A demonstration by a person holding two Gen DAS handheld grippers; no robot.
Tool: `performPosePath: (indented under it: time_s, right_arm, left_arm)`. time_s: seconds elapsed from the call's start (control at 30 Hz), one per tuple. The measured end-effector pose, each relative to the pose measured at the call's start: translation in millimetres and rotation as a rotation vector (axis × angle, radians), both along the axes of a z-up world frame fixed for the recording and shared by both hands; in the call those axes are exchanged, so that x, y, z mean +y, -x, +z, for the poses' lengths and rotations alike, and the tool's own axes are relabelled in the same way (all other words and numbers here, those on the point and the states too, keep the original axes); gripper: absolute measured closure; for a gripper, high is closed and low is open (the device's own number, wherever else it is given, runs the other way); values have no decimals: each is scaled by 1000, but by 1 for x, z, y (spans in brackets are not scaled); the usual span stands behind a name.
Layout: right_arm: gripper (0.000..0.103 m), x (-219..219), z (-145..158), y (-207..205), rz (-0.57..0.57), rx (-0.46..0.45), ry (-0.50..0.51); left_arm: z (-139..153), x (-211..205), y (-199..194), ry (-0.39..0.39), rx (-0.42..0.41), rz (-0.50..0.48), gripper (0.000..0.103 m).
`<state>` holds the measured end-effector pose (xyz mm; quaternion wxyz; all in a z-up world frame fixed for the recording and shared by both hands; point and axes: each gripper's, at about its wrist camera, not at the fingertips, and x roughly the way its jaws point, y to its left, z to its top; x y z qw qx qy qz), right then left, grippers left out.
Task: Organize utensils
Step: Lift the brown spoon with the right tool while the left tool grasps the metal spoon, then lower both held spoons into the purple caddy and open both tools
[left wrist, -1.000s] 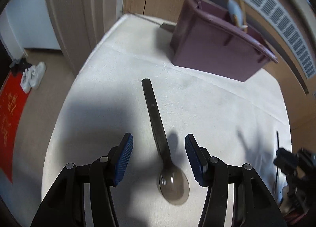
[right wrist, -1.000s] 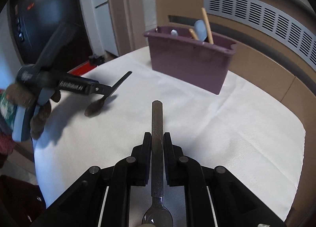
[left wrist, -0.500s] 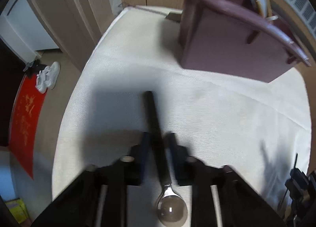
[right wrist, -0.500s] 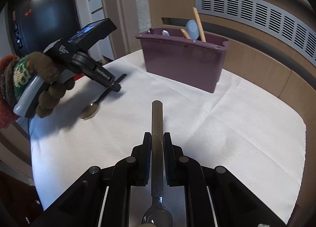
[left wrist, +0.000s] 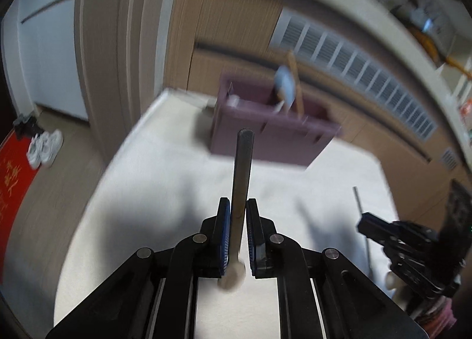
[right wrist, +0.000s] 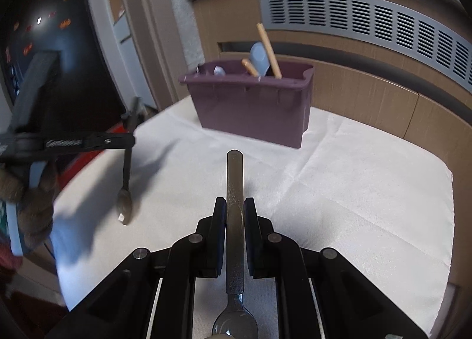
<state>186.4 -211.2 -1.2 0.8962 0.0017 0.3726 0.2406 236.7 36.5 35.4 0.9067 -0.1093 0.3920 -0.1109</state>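
Now the left claw (left wrist: 238, 206) has lifted its spoon (left wrist: 242, 170).

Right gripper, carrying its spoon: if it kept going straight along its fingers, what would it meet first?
Probably the purple utensil caddy. The right gripper, shut on a metal spoon, points over bare white tablecloth toward the caddy's front wall. Height is unclear, so the handle tip might pass over the rim.

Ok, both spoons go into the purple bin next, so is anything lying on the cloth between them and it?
Nothing visible: bare white tablecloth separates the right claw's steel spoon from the purple plastic bin.
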Motion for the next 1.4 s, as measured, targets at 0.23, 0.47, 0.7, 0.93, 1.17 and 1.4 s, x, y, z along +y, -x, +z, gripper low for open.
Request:
performPosePath:
  time_s: [0.23,0.47,0.7,0.93,1.17,1.4]
  right_arm:
    - [93,-8,92,-7,-41,-225,-77]
    - [93,-5,123,-17,-59,-309,-51]
    - [93,-8,84,-22,-54,-197,-15]
    - [93,-16,49,-16,-46,-117,-16]
    - [93,-24,17,-18,-67,-39,-18]
    - [92,-23,-1,-20,-70,15,-12]
  left_arm:
    - [94,-8,6,50,-265,-57,99]
    - [89,-11,-11,60,-244,-85,99]
    - [32,-13,-24,14,-75,-128,96]
    - [-42,-26,-29,-176,-58,-336,57]
    - [-86,-53,-29,-348,-69,-420,57]
    - [-99,-78,-55,-396,-2,-496,57]
